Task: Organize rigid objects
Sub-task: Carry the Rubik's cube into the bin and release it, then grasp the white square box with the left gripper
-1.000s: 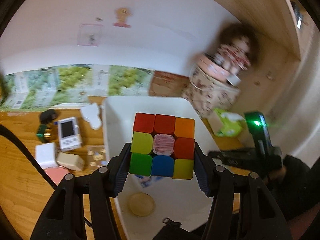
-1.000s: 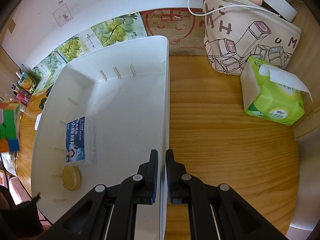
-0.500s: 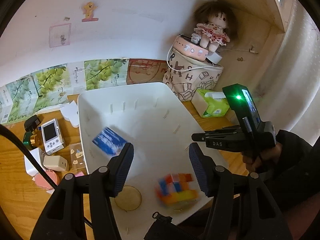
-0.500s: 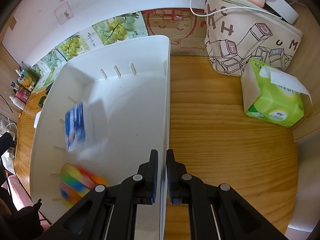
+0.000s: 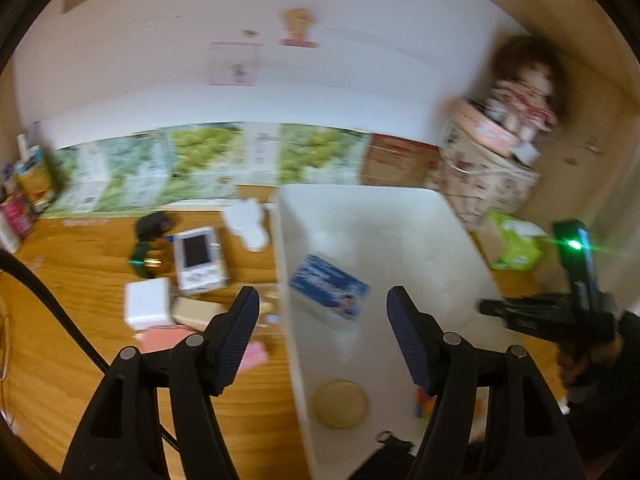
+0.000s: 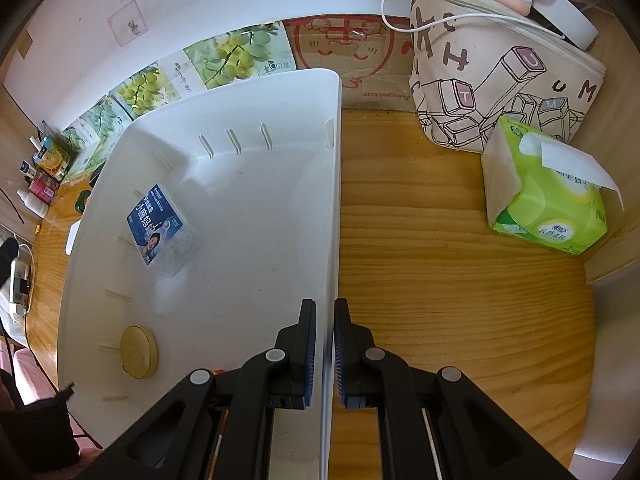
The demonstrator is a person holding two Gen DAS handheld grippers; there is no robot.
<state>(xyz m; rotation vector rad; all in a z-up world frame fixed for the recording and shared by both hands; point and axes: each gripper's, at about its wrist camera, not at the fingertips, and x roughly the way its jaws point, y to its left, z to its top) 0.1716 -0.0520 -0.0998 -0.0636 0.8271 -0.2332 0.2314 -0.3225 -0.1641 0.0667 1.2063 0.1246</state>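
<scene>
My left gripper [image 5: 320,316] hovers over the near left rim of the white bin [image 5: 288,280]; its jaws are opening and nothing is between them. Inside the bin lie a blue-labelled box [image 5: 328,286], a round beige disc [image 5: 340,403] and the colourful puzzle cube [image 5: 423,405], which is mostly hidden behind one fingertip. My right gripper [image 6: 325,314] is shut on the bin's right wall [image 6: 334,200]. The right wrist view also shows the blue box [image 6: 158,224] and the disc [image 6: 138,352]; the cube is hidden under the gripper body there.
Left of the bin on the wooden table lie a white handheld device [image 5: 198,256], a white box [image 5: 146,302], a beige block [image 5: 196,312] and a pink item [image 5: 160,336]. A green tissue pack [image 6: 548,200] and a printed bag [image 6: 500,92] stand to the right.
The left gripper let go of the cube, which dropped into the bin and knocked the blue box askew. The left view then swung left. The right gripper stayed put.
</scene>
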